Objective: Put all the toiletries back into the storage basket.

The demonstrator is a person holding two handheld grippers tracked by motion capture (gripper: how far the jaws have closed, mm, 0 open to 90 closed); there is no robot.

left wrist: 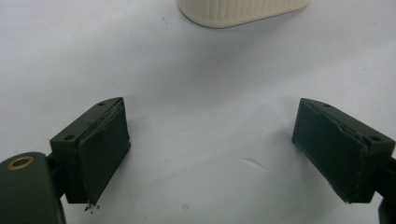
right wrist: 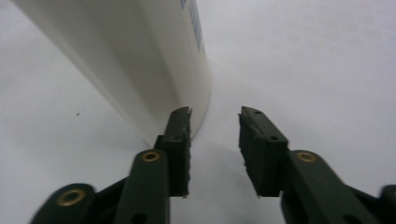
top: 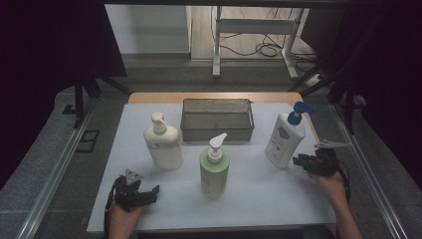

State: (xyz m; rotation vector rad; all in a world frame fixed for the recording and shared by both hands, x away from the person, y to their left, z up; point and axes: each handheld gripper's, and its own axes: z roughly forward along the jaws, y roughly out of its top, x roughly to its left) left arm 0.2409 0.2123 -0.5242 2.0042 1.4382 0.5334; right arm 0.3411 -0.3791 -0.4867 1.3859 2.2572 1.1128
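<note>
Three pump bottles stand on the white sheet (top: 259,194): a cream one (top: 163,144) at the left, a green one (top: 214,169) in the middle, and a white one with a blue pump (top: 284,139) at the right. My left gripper (top: 149,193) rests low near the front edge, below the cream bottle. In the left gripper view it (left wrist: 212,154) is wide open over bare sheet, and the cream bottle's base (left wrist: 243,9) lies ahead. My right gripper (top: 298,161) sits at the foot of the white bottle (right wrist: 140,60). This gripper (right wrist: 215,116) is open; one jaw tip is against the bottle's side and the gap holds nothing.
A dark wire basket (top: 217,130) stands at the back centre of the table, between the cream and white bottles. The table's right edge runs just beyond my right hand. Bare sheet lies in front of the green bottle.
</note>
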